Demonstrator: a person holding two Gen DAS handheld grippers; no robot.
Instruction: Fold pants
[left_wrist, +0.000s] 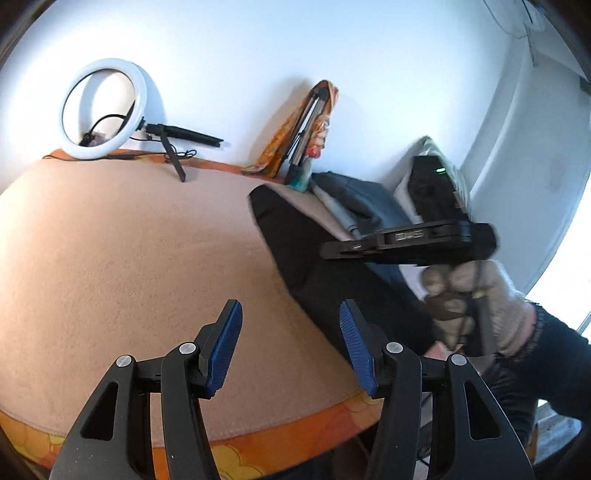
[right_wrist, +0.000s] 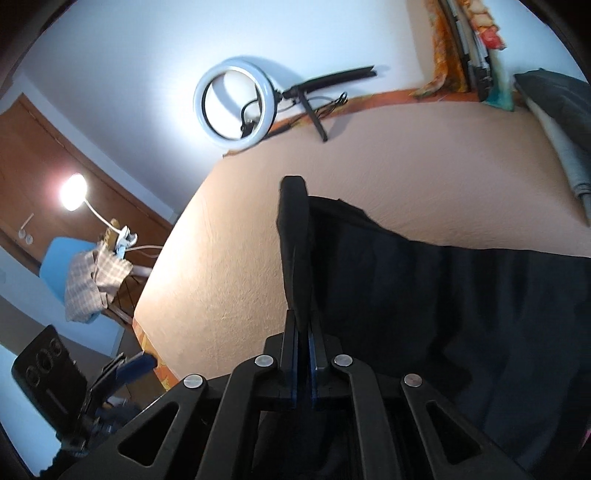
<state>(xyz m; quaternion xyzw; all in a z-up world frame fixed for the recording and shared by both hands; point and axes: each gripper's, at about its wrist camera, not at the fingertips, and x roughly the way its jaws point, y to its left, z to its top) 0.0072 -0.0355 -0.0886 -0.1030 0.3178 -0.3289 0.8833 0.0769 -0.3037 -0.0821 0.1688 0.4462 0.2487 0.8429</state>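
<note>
The black pants (right_wrist: 424, 295) lie on the peach blanket (left_wrist: 129, 251) of a bed, along its right part; in the right wrist view their lower portion is cut off by the frame and by the tool's black arms, and the dark cloth shows little detail. The right tongs (right_wrist: 303, 332) are clamped on a fold of the pants, which stands up from between the blue pads as a dark ridge. In the left wrist view the tongs end of this tool is blurred and I cannot tell its grip from there. A raised marking on its black body is too smeared to read.

The left tongs (left_wrist: 291, 328) stand moderately wide, nothing between the pads, over the blanket just left of the pants and angled downward. A gloved right hand (left_wrist: 476, 306) grips the right tool's handle, the dark sleeve cut off. A ring light (left_wrist: 105, 109) leans at the wall.
</note>
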